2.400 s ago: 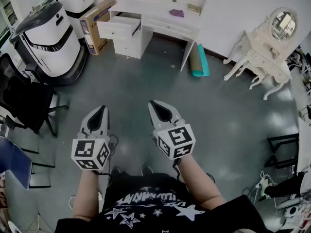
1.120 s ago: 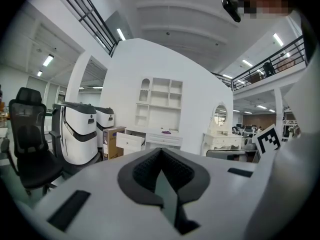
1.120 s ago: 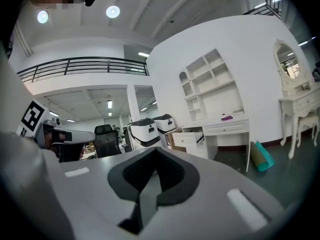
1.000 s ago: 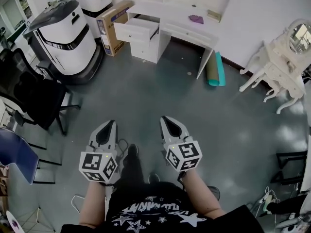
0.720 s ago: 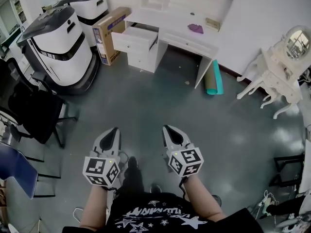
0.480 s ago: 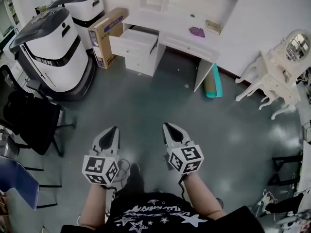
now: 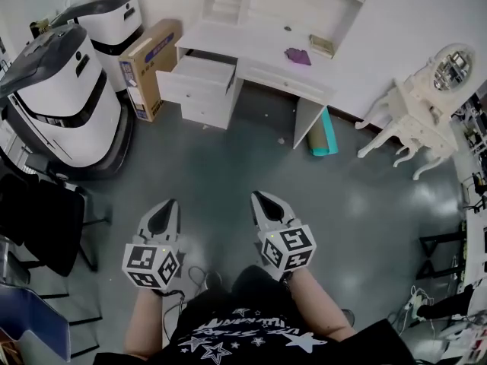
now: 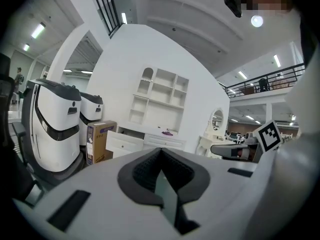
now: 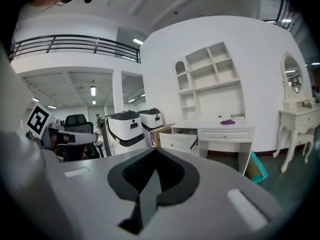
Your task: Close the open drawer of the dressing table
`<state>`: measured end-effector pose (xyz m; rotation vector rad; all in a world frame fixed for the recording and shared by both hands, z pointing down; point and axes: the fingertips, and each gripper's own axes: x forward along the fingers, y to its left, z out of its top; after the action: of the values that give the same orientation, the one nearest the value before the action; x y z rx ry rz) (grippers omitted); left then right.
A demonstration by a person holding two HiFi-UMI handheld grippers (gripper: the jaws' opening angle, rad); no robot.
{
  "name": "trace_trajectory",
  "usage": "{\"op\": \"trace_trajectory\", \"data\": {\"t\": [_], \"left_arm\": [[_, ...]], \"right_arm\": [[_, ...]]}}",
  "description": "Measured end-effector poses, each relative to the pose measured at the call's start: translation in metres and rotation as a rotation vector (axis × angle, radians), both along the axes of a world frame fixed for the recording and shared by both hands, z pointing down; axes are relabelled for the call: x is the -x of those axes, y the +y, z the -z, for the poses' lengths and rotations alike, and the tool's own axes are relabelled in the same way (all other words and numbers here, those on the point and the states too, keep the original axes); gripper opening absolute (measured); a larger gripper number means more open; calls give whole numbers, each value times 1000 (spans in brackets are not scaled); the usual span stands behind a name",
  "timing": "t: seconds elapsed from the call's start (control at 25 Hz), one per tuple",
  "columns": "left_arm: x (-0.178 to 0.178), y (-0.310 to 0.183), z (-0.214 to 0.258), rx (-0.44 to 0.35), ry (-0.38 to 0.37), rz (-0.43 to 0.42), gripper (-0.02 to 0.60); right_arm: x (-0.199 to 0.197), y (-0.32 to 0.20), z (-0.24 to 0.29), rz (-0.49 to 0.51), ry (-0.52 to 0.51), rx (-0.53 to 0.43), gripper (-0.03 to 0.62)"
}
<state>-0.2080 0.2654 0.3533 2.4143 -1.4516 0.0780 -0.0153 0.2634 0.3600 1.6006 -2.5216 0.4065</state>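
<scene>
A white dressing table stands against the far wall, its top left drawer pulled out; the drawer also shows in the left gripper view, and the drawer in the right gripper view. My left gripper and right gripper are held side by side over the grey floor, well short of the table. Both are shut with nothing between the jaws and point toward the table.
Two large white-and-black machines stand left of the table, with a cardboard box between them and the drawers. A teal roll lies by the table leg. A small white vanity with a mirror is at right, black chairs at left.
The dressing table and its open drawer sit nearer and larger in the head view than a second ago; both grippers have travelled forward across the floor, still shut and side by side.
</scene>
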Motion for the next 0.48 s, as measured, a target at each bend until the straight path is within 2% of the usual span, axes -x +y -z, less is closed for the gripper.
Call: {"op": "trace_trajectory", "data": {"t": [0.24,0.48], "left_arm": [[-28,-33,-12,28,-10,-38,9],[-44,-80,-24,55,-47,3,9]], "right_arm": [[-26,-31,-15,-38,-8,39,3],[-29,-100,-37,30,-53,56,3]]}}
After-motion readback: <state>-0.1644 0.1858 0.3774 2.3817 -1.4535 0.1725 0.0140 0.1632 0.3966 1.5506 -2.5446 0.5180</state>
